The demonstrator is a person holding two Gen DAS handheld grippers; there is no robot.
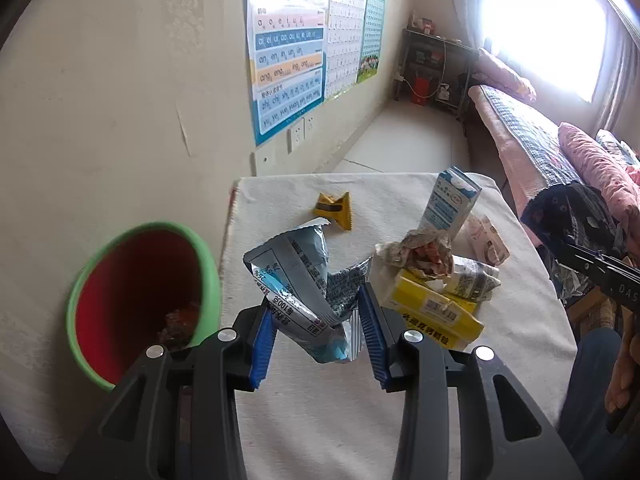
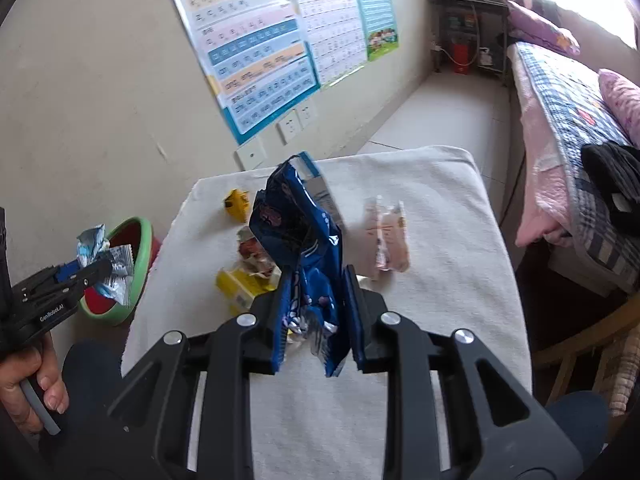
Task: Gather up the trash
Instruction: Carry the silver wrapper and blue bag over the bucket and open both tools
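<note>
Both tools clench trash above the surface (image 1: 320, 420). Left tool (image 1: 316, 330) grips a crumpled grey-blue wrapper (image 1: 296, 280) by its lower end, long axis upright, beside the green bin (image 1: 140, 300). Right tool (image 2: 318, 316) pinches a dark blue snack bag (image 2: 300, 248), standing upright between its pads.

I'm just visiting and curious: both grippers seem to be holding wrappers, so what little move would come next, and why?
Probably the left gripper should carry its light blue wrapper sideways over the green bin and let go. The wrapper is clamped and already lifted off the table, and the bin sits beside that gripper. The right gripper, shut on the dark blue wrapper, is farther from it.
</note>
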